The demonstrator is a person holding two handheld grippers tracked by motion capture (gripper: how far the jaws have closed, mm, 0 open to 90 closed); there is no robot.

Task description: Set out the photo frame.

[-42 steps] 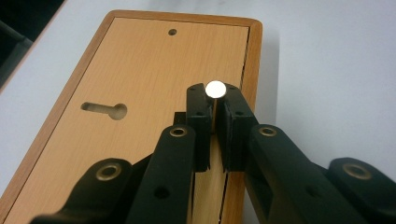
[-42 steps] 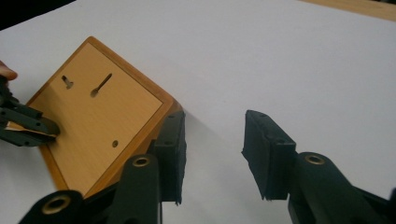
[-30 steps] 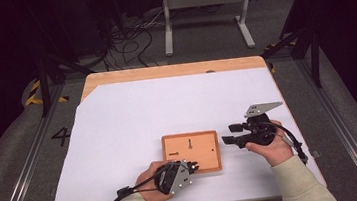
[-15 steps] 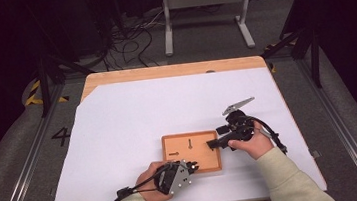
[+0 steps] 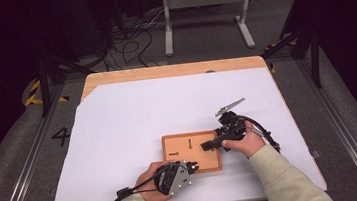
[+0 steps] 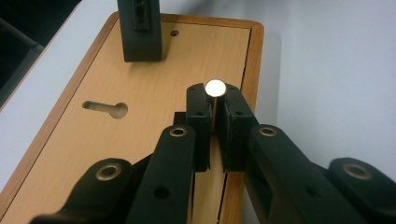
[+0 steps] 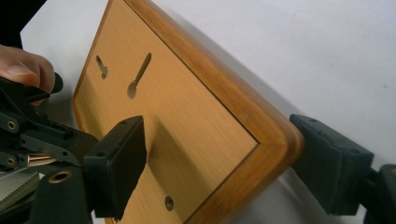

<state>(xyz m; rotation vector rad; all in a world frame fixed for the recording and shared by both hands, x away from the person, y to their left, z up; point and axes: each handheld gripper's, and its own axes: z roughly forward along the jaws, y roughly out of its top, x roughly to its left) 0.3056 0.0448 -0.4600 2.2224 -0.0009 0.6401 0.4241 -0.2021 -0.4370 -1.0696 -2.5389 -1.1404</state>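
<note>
A: Wooden board lies flat on the bench's white sheet. Left hand-held gripper pinches a silver-headed pin.

B: Right hand-held gripper straddles the board's corner, jaws wide. Likely next: clamp, then seat the pin in a keyhole slot.

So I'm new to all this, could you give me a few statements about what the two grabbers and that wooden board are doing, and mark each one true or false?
1. The left gripper is shut on a small metal pin. True.
2. The wooden board lies on white paper that covers the table. True.
3. The right gripper rests far from the board. False: its fingers straddle a corner of the board, one over the top face, one outside the edge.
4. The board has no holes. False: two keyhole-shaped slots are cut into it.
5. The left gripper holds the pin at the table's far edge. False: it is at the board's near edge.
</note>
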